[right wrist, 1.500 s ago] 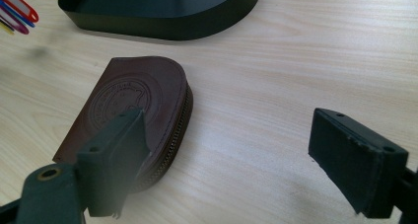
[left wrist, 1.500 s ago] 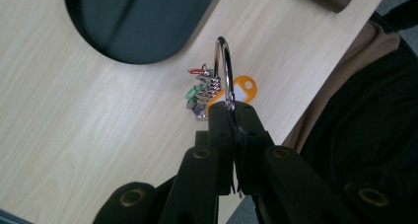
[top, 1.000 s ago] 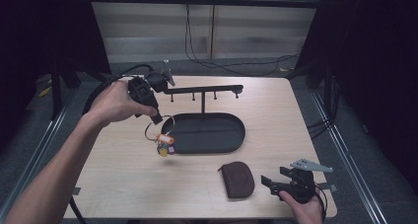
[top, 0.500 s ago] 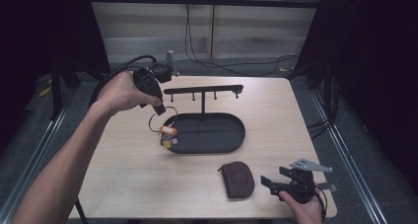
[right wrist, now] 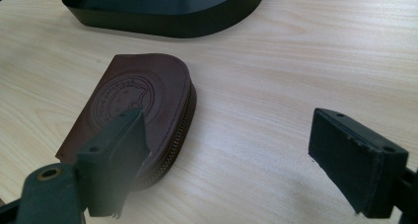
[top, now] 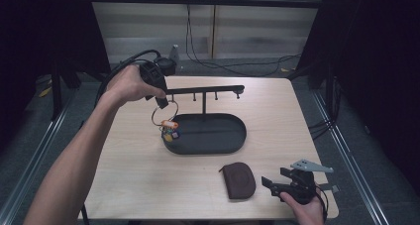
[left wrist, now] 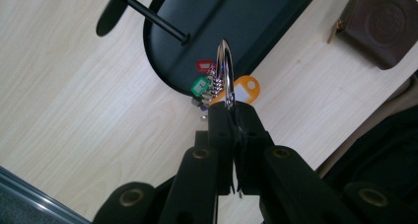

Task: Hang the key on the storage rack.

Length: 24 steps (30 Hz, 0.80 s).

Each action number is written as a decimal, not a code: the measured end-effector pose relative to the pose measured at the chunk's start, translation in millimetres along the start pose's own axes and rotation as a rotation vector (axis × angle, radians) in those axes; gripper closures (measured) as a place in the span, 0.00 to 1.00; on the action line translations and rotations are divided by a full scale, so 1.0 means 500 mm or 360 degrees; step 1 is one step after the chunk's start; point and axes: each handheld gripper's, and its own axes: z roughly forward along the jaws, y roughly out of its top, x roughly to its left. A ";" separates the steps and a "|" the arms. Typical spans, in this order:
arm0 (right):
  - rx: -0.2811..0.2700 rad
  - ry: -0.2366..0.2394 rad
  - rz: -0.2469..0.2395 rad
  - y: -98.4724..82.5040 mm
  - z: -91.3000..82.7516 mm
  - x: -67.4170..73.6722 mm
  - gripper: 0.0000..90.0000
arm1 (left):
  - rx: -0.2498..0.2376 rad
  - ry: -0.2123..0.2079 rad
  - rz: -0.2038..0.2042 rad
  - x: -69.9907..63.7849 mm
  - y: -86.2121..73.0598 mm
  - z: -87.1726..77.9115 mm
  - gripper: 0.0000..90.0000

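The left gripper (top: 161, 102) has its jaws clamped on a silver key ring (left wrist: 225, 71) with coloured plastic tags, held in the air over the left rim of the empty black oval metal tray (top: 233, 138), below its hook rail; hanging looks left to do. The right gripper (right wrist: 236, 160) rests apart, jaws wide, near a brown leather zip pouch (right wrist: 130, 105)

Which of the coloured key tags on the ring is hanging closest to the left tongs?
The orange tag, with a white label, hanging right beside the left tongs; the green and red tags hang farther off.

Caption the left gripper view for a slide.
Left gripper shut on a key ring, coloured tags dangling over the black tray's rim.
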 end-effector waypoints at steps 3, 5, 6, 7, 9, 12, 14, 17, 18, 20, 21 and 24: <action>-0.0010 0.0004 0.0007 0.000 -0.001 -0.002 0.16 | 0.0000 0.0003 -0.0026 0.006 0.009 0.007 0.98; -0.0011 0.0004 0.0009 0.000 -0.001 -0.002 0.16 | -0.0005 0.0011 -0.0038 0.014 0.013 0.010 0.98; -0.0011 0.0004 0.0009 0.000 -0.001 -0.002 0.16 | -0.0010 0.0031 -0.0052 0.018 0.016 0.013 0.98; -0.0011 0.0004 0.0007 0.000 -0.001 -0.002 0.16 | 0.0000 0.0031 -0.0056 0.022 0.018 0.016 0.98; -0.0007 0.0004 0.0007 0.000 0.000 -0.001 0.16 | 0.0005 0.0042 -0.0076 0.030 0.022 0.020 0.98; -0.0011 0.0007 0.0009 0.000 0.000 -0.002 0.16 | 0.0000 0.0047 -0.0089 0.042 0.025 0.025 0.98; -0.0011 0.0009 0.0011 0.000 0.000 -0.003 0.16 | 0.0002 0.0048 -0.0109 0.049 0.026 0.029 0.98; -0.0008 0.0012 0.0012 0.000 0.001 -0.002 0.16 | -0.0027 0.0055 -0.0126 0.054 0.029 0.031 0.98; -0.0008 0.0012 0.0012 0.000 0.001 -0.002 0.16 | -0.0021 0.0055 -0.0138 0.055 0.030 0.034 0.98; -0.0004 0.0011 0.0008 0.000 0.002 -0.002 0.16 | -0.0024 0.0079 -0.0150 0.055 0.034 0.037 0.98; -0.0001 0.0015 0.0008 0.001 0.002 -0.002 0.16 | -0.0027 0.0093 -0.0166 0.056 0.036 0.038 0.98; -0.0004 0.0011 0.0006 0.000 0.001 -0.002 0.16 | -0.0020 0.0092 -0.0173 0.056 0.039 0.044 0.97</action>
